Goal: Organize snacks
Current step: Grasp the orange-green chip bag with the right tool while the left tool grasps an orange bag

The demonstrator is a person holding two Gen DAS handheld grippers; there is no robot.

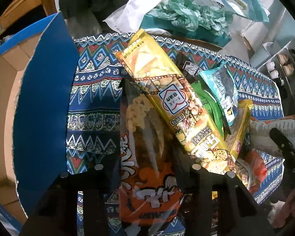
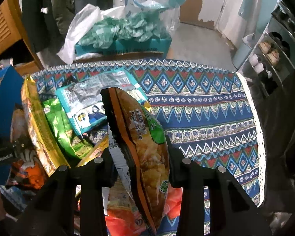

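Observation:
A pile of snack bags lies on a table with a blue patterned cloth [image 1: 92, 90]. My left gripper [image 1: 147, 169] is shut on an orange and black snack bag [image 1: 147, 157] at the pile's left side. A long yellow pack [image 1: 167, 98] leans across it, with a green bag [image 1: 208, 102] and a teal bag [image 1: 222, 86] behind. My right gripper [image 2: 139, 161] is shut on a brown chips bag [image 2: 145, 147] and holds it on edge above the pile. The yellow pack [image 2: 35, 118], green bag [image 2: 63, 122] and teal bag [image 2: 88, 102] lie to its left.
An open cardboard box with blue flaps [image 1: 41, 98] stands left of the table. A teal box with crumpled plastic bags [image 2: 123, 39] sits behind the table's far edge. A shelf with shoes [image 2: 271, 57] stands at the right. The cloth [image 2: 206, 108] to the right bears no snacks.

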